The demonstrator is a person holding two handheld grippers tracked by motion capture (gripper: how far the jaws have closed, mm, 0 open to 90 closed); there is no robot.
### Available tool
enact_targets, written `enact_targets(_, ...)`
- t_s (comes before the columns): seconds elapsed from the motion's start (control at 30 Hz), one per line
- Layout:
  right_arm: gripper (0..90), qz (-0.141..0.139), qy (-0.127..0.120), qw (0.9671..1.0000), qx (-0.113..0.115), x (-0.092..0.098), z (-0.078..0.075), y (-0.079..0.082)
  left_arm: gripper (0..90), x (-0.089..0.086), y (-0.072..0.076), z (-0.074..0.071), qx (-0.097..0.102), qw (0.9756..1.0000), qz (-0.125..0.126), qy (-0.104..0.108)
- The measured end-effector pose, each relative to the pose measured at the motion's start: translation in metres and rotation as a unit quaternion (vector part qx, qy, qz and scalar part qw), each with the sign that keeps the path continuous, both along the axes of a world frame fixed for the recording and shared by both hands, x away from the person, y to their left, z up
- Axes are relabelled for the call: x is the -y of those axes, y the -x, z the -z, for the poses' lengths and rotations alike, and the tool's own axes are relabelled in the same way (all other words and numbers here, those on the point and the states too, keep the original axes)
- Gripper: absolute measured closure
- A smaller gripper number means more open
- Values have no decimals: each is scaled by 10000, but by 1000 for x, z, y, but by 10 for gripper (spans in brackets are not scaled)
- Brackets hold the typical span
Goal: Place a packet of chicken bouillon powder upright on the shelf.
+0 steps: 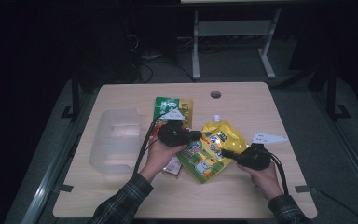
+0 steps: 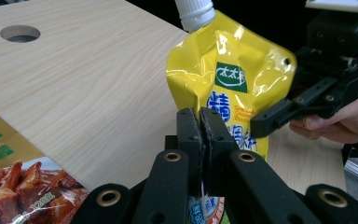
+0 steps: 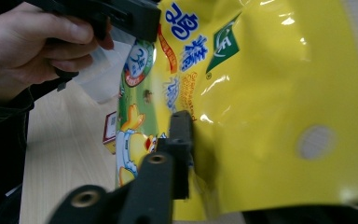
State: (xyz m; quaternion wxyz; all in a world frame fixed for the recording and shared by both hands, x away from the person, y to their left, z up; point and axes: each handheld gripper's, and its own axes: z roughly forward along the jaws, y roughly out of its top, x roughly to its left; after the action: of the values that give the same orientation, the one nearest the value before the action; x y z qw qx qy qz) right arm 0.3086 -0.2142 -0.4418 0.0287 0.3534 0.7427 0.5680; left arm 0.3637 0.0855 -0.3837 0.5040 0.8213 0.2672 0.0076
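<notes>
here both forearms reach in over the table (image 1: 121,196), the left gripper (image 1: 192,136) and right gripper (image 1: 228,154) each clamped tight on opposite edges of the yellow spouted pouch (image 1: 214,147) at mid-table.

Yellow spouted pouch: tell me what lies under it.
The yellow spouted pouch lies on the wooden table, both tongs clamped on its edges. A small red-and-white packet shows by its lower edge. Anything directly beneath is covered.
</notes>
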Motion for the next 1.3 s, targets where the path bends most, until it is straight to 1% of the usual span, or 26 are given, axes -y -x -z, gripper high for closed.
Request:
enact_targets(0.1,856,-37,106,9999,93,-1,-5,0,882,-1,1,-1,-13,10000,-18,21)
enact_targets(0.23,871,-115,217,9996,164,-2,-11,-1,880,-4,2,-2,40,10000,21,12)
enact_targets(0.3,875,-151,233,9995,154,-2,-14,-1,879,-6,3,-1,53,10000,28,17)
enact_targets(0.33,877,-205,243,9994,114,-2,-17,-2,878,-6,3,-1,64,10000,29,41)
enact_targets(0.37,877,-205,243,9994,114,-2,-17,-2,878,-8,3,-1,65,10000,41,18)
enact_targets(0.4,878,-252,266,9993,68,-3,-19,-3,877,-9,4,-1,83,9999,58,16)
enact_targets(0.47,880,-269,291,9992,93,-3,-21,-3,874,-11,5,-1,94,9999,70,13)
enact_targets(0.53,883,-313,313,9990,110,-3,-24,-3,866,-12,5,-1,153,9998,87,-16)
enact_targets(0.6,884,-339,308,9989,126,-3,-25,-3,861,-14,6,-1,241,9997,53,-53)
enact_targets(0.67,886,-386,350,9986,133,-1,-28,-3,853,-16,6,-1,380,9991,12,-181)
enact_targets(0.7,887,-404,368,9984,175,0,-29,-3,864,-18,5,-1,351,9993,32,-159)
enact_targets(0.83,889,-330,356,9986,206,6,-34,-3,729,-22,10,0,379,9986,134,-342)
enact_targets(0.9,889,-300,360,9987,204,9,-37,-3,673,-22,15,1,338,9980,288,-448)
enact_targets(0.97,889,-264,374,9987,205,12,-39,-4,598,-22,21,4,326,9970,435,-553)
enact_targets(1.0,889,-244,396,9988,157,13,-40,-4,567,-23,24,5,319,9965,479,-601)
enact_targets(1.07,889,-211,434,9987,166,15,-44,-5,507,-26,30,7,316,9959,537,-658)
enact_targets(1.2,890,-147,548,9983,165,16,-52,-7,379,-33,42,14,207,9957,567,-697)
enact_targets(1.23,890,-147,548,9983,165,16,-52,-7,379,-35,45,16,180,9956,569,-723)
enact_targets(1.3,890,-116,591,9980,179,17,-54,-8,351,-39,52,19,136,9956,554,-748)
